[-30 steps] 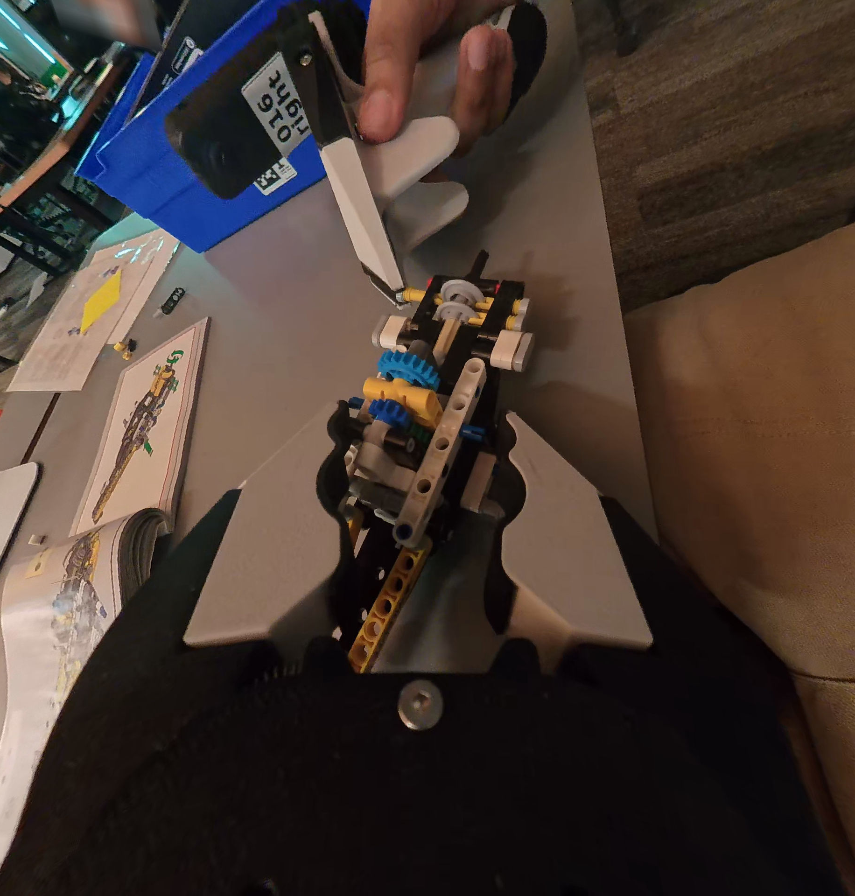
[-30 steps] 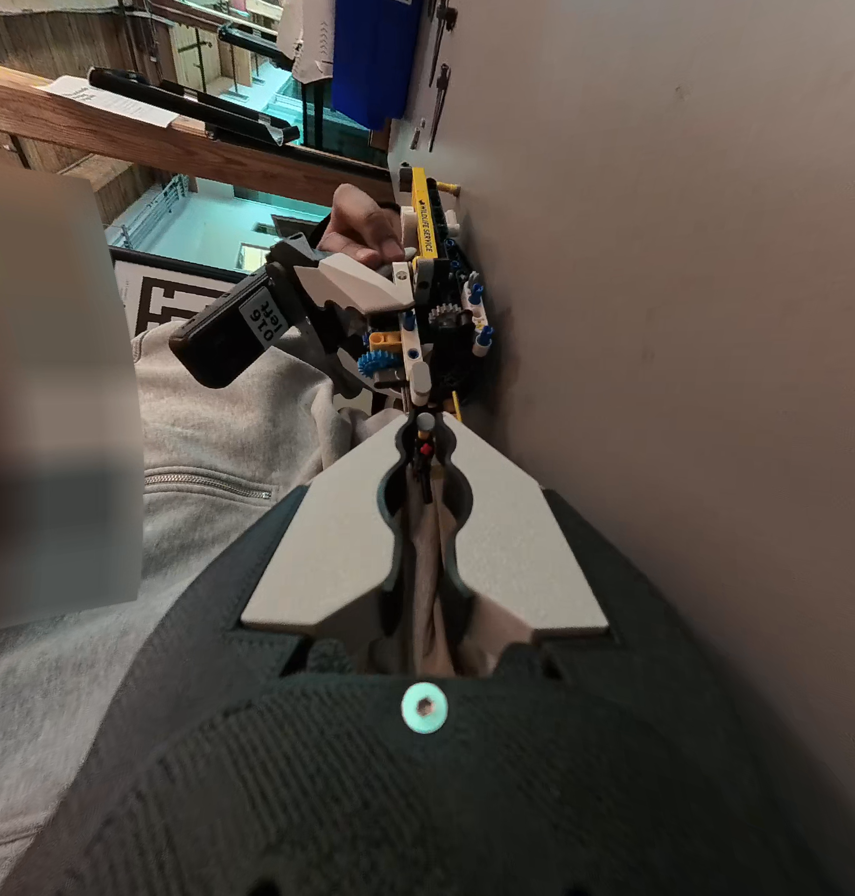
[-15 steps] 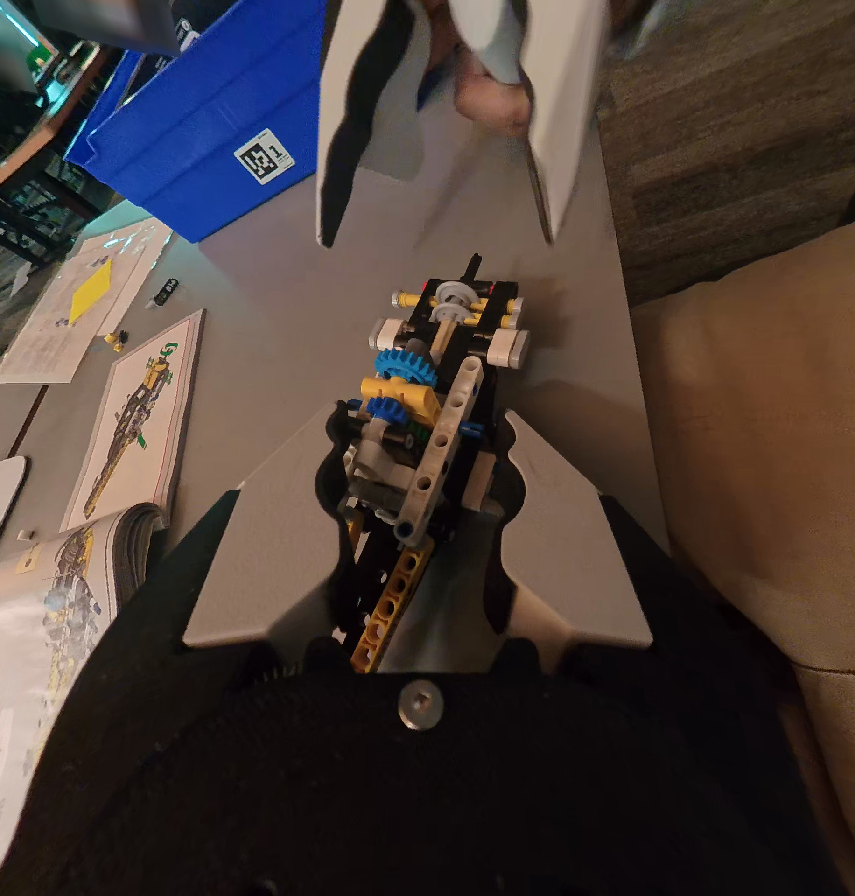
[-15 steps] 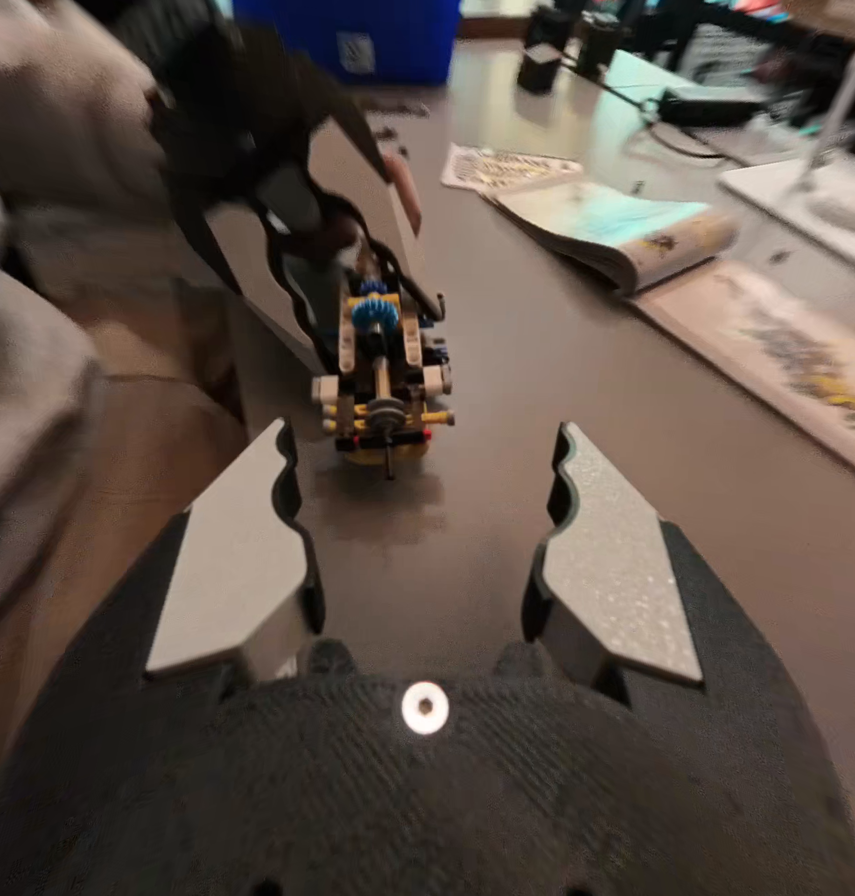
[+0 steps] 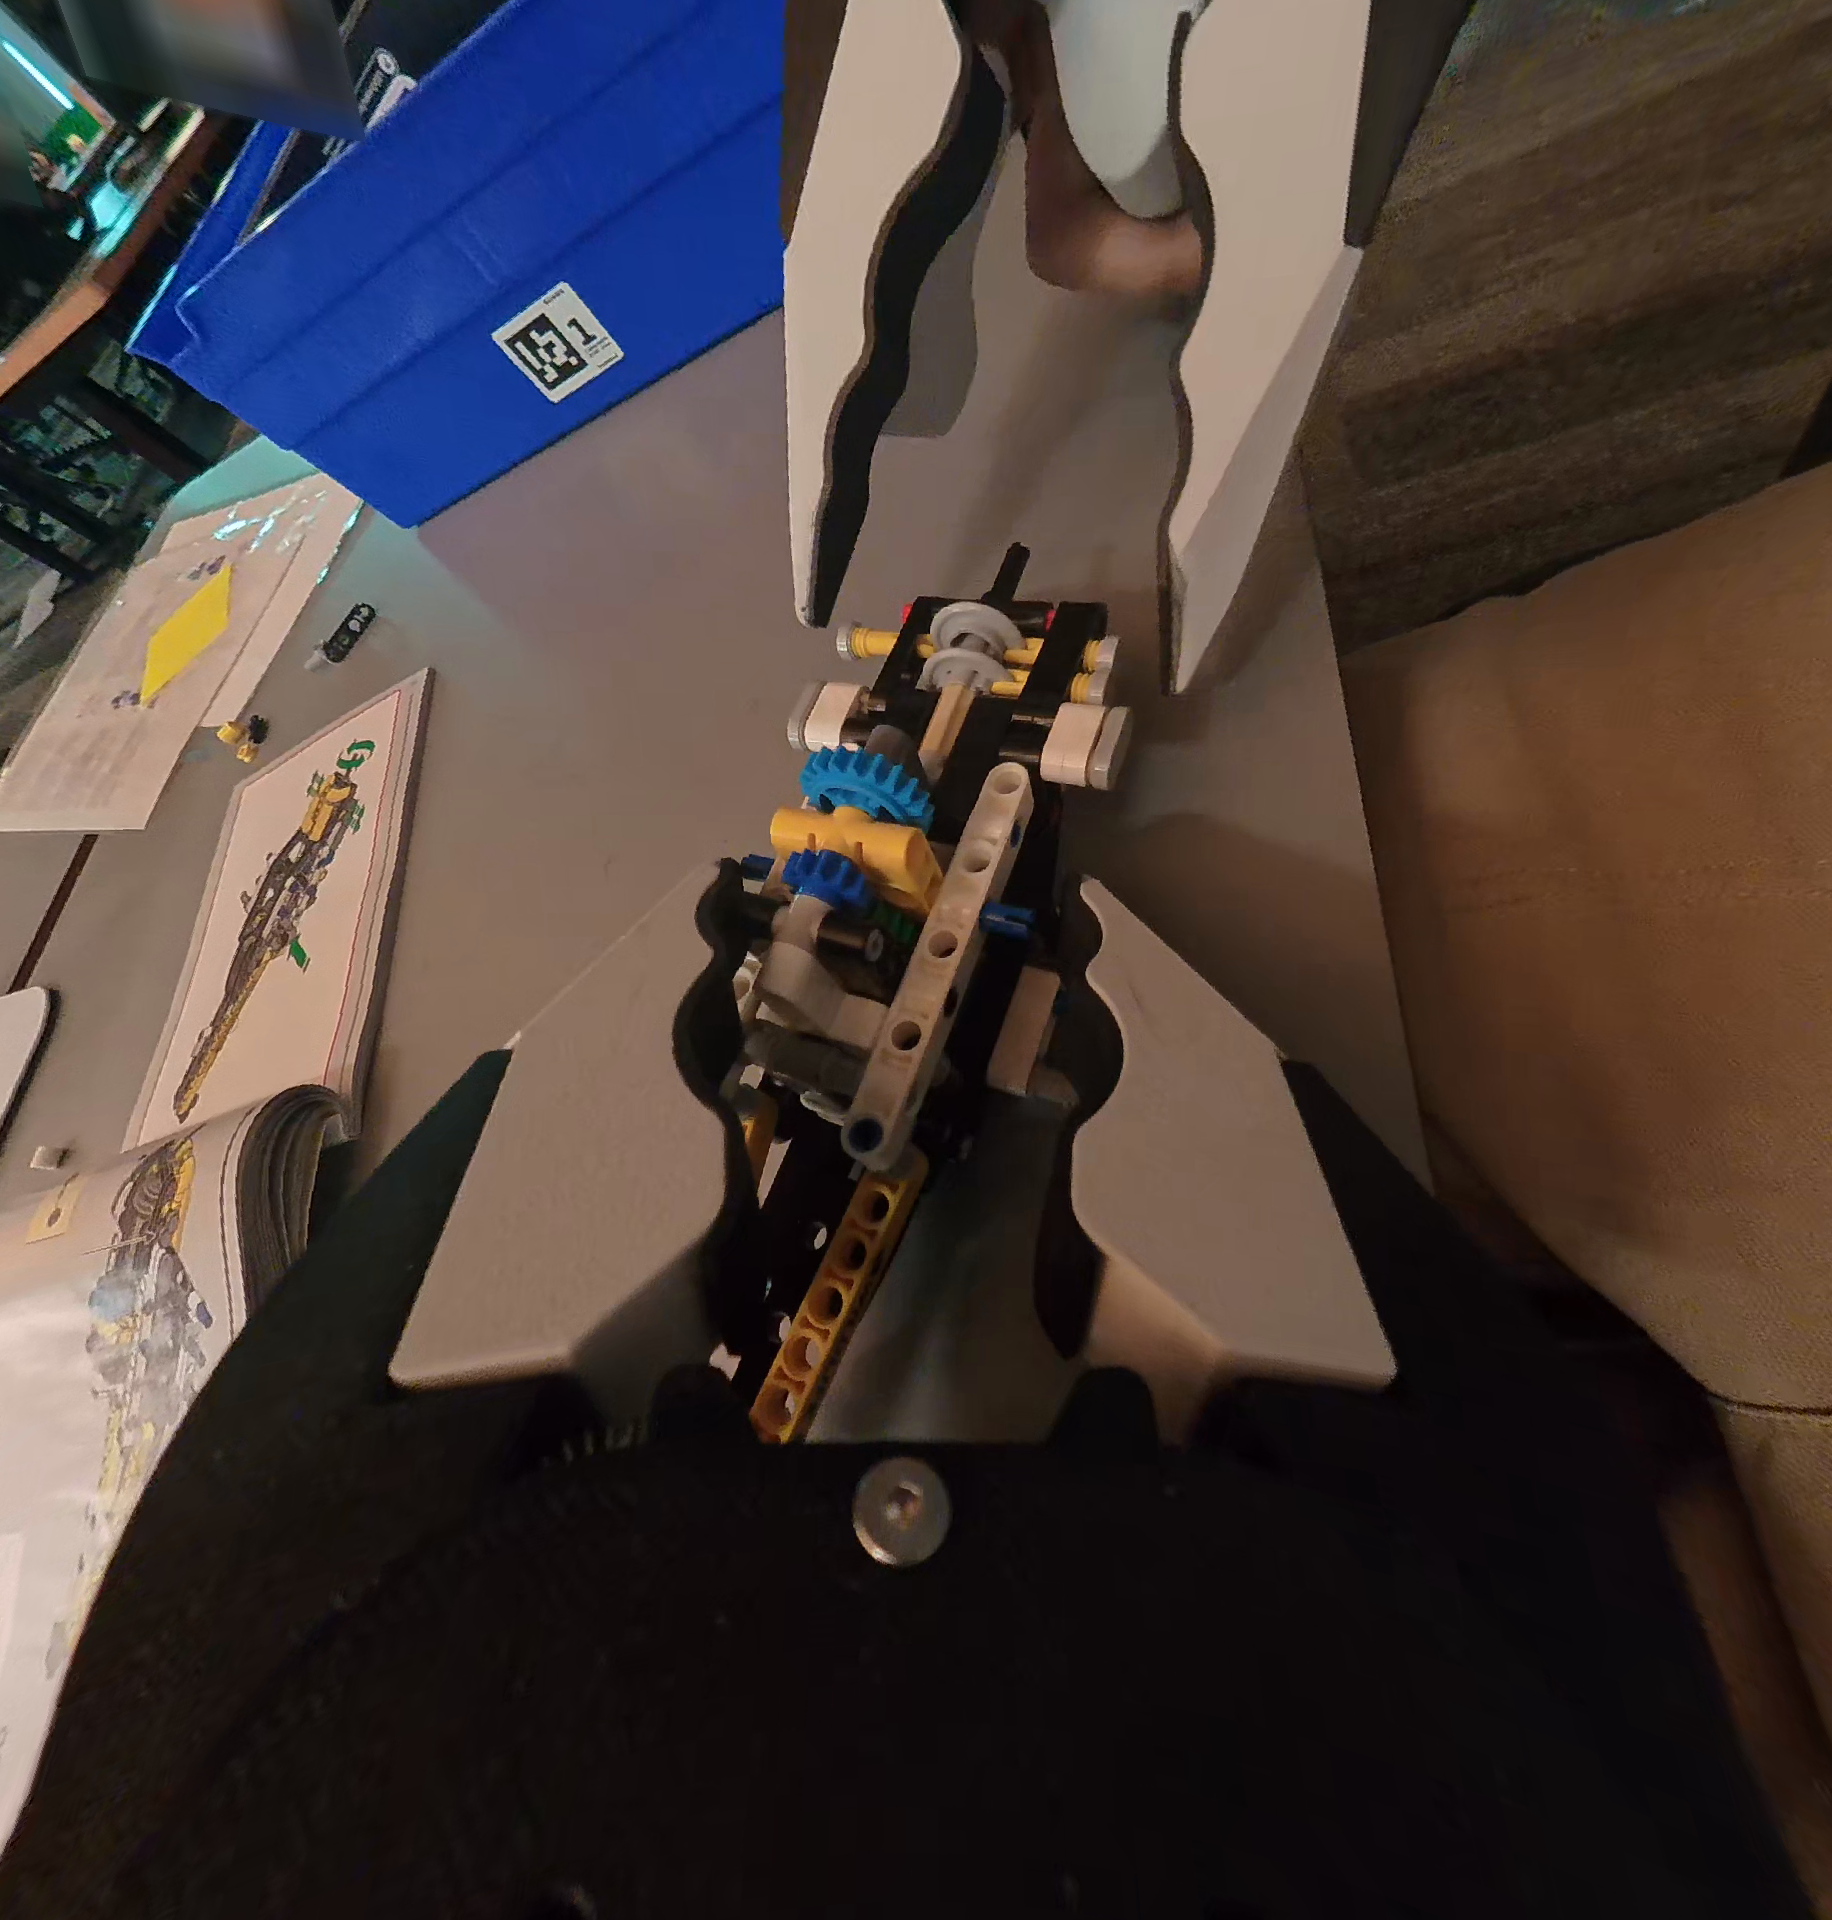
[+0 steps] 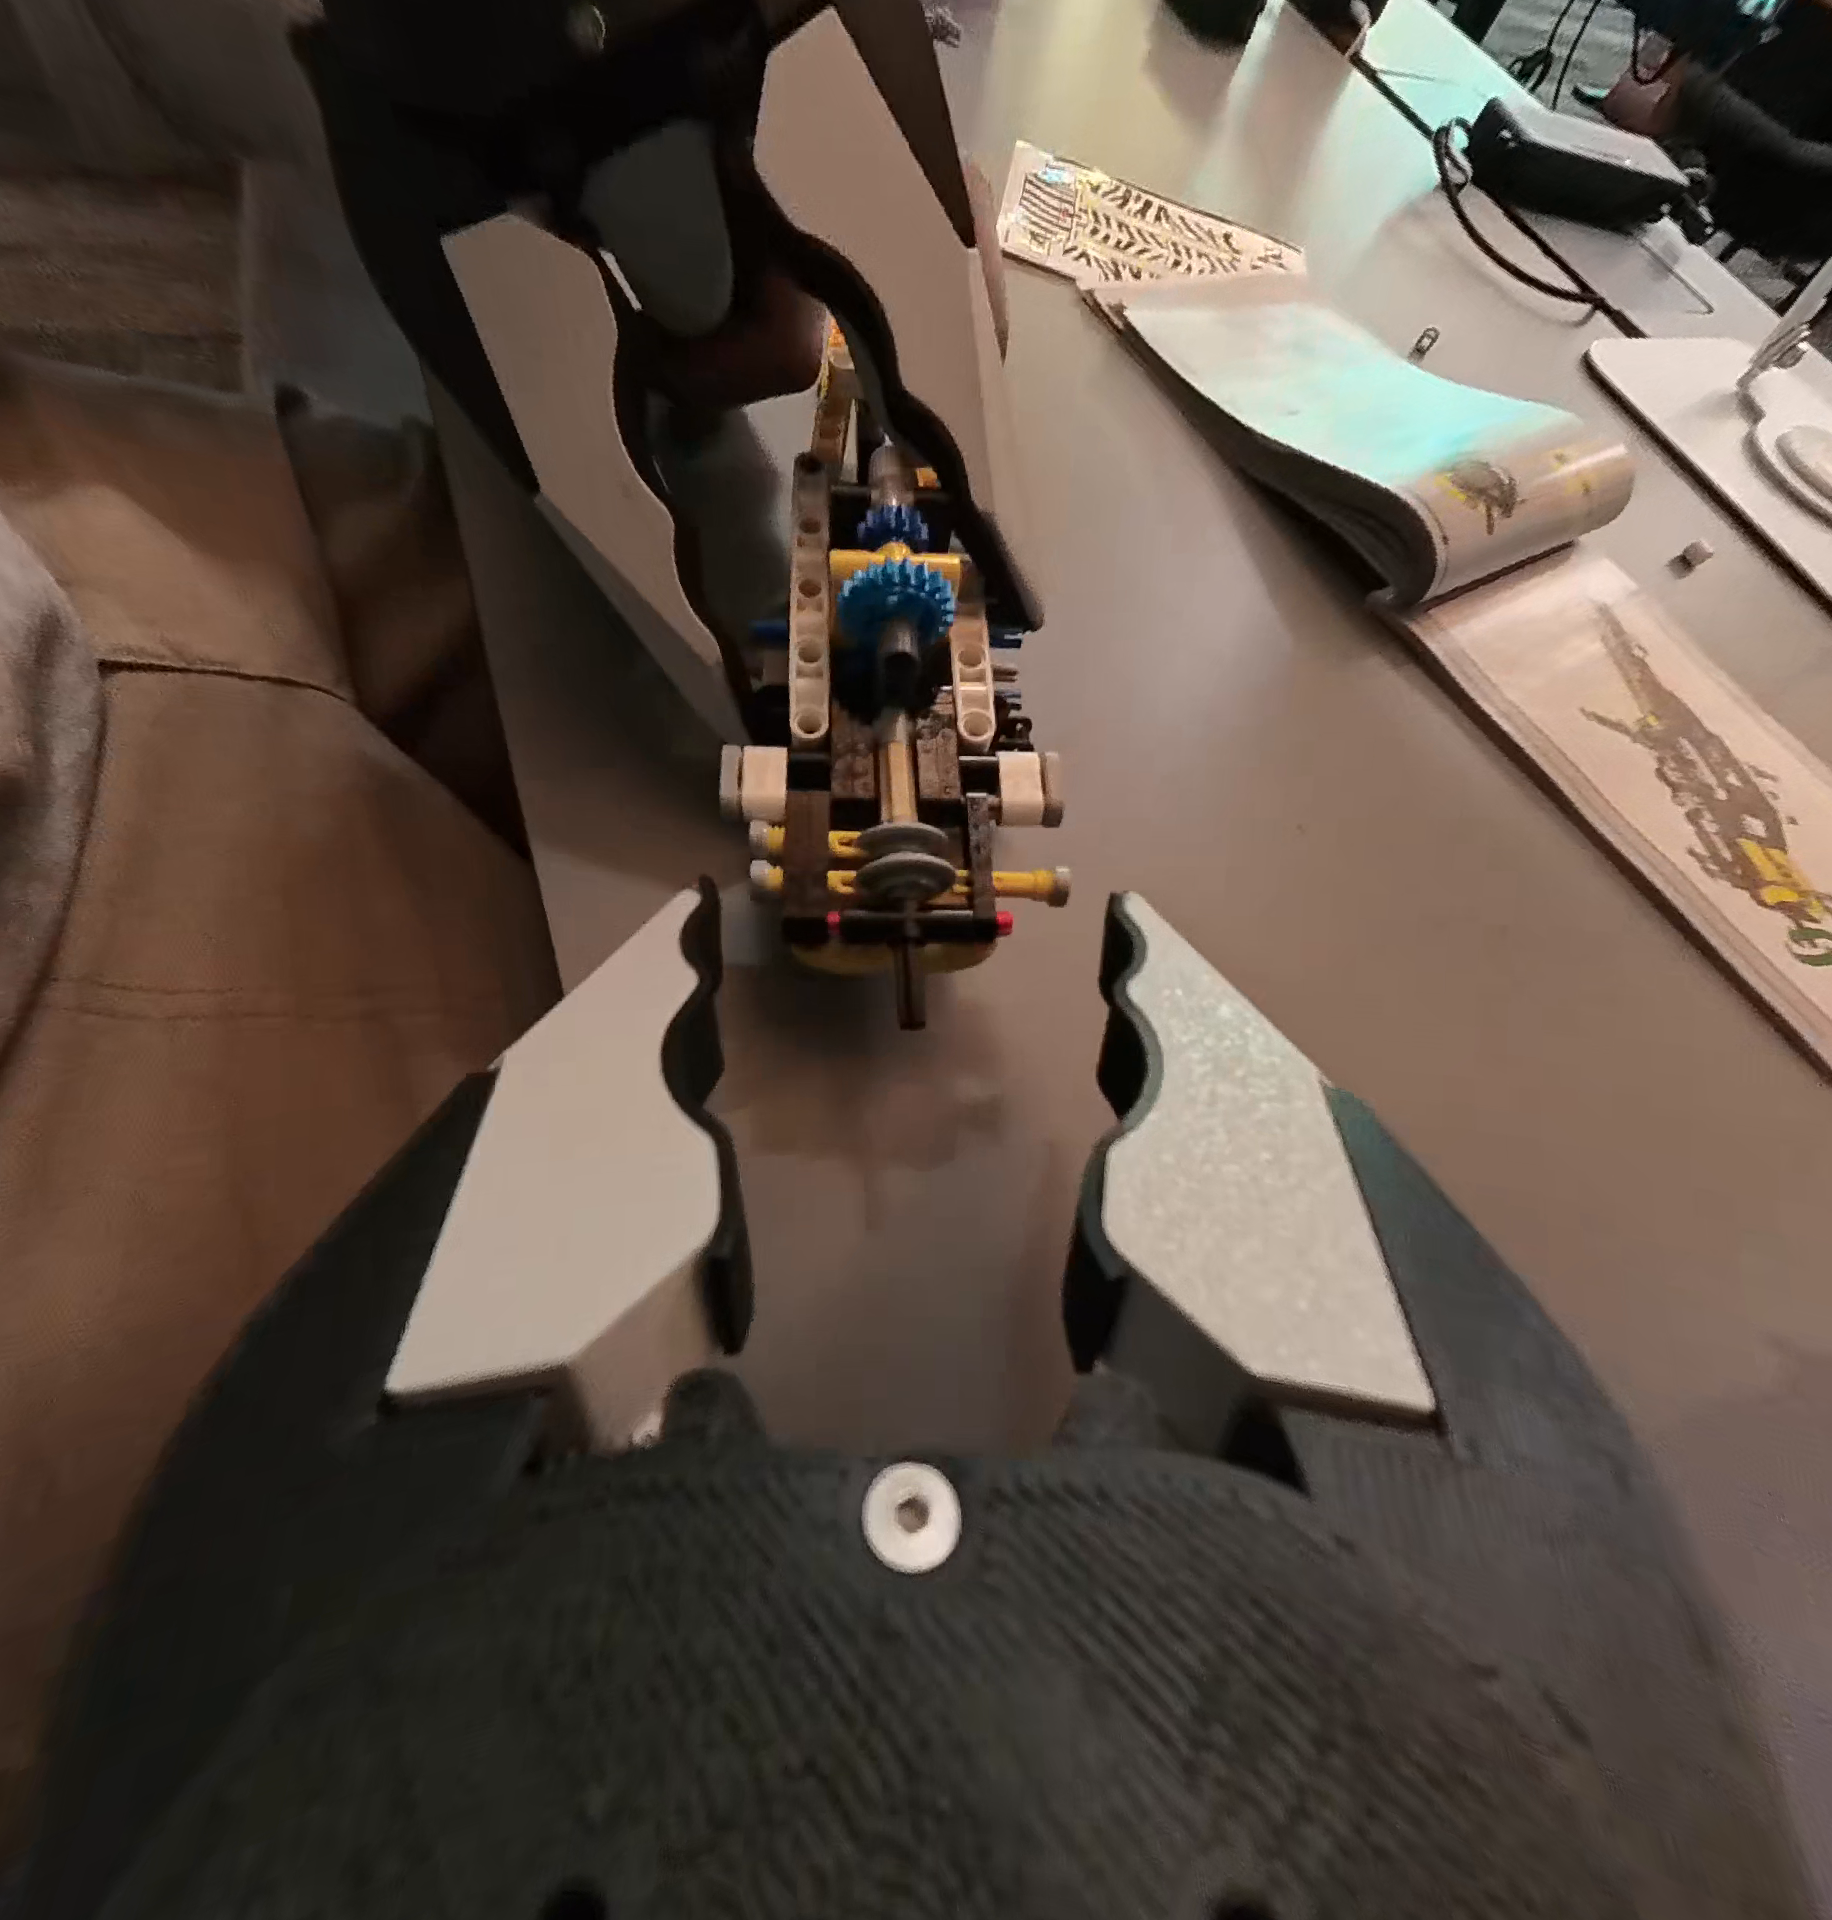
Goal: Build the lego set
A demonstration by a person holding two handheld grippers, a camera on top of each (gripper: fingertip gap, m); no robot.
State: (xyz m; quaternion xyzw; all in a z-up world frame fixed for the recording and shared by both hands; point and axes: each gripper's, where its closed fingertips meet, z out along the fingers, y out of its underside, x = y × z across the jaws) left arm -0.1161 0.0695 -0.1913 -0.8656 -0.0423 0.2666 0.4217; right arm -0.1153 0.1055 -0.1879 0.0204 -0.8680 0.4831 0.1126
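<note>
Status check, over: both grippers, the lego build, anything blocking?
Left gripper shut on lego build, seated on table. Right gripper open, straddling its far end, empty. Nothing blocking.

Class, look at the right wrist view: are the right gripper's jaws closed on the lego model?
No: the right gripper has its jaws wide apart, just short of the lego model, touching nothing.

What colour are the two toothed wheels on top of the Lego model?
Both gears are blue, one larger than the other, on the Lego model. The left wrist view shows them best.
</note>
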